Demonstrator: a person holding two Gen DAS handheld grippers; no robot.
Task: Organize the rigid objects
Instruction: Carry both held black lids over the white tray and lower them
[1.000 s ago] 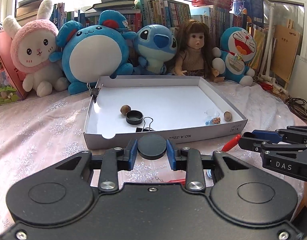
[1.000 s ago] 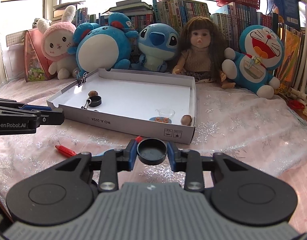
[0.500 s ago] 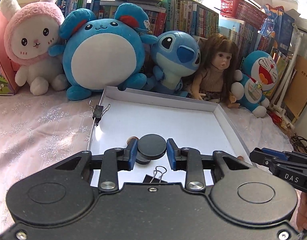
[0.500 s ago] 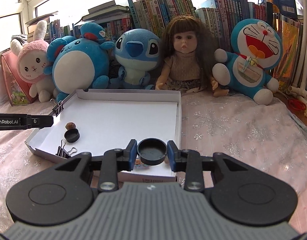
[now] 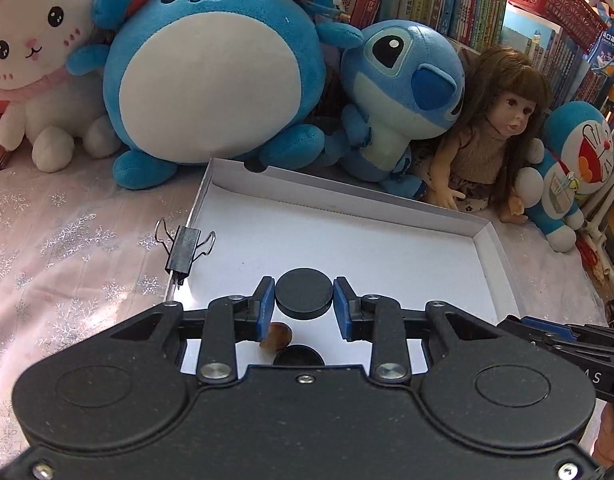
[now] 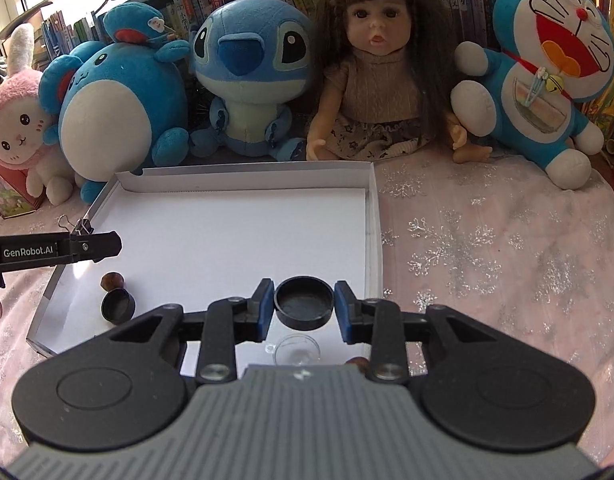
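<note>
Both tongs hold black caps over the white box: left tongs (image 5: 303, 303) grip a cap (image 5: 304, 295), right tongs (image 6: 303, 307) grip another cap (image 6: 304, 302) above the box (image 6: 373, 216).

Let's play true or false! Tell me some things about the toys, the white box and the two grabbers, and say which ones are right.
1. Each grabber holds a round black cap. True: the left gripper pinches one black cap with its flat side up, and the right gripper pinches another cap with its hollow side up.
2. The white box is totally empty. False: a nut and a small black cap lie inside.
3. A black binder clip sits on the box's edge. True.
4. The doll sits inside the box. False: she sits behind it, between two blue plush toys.
</note>
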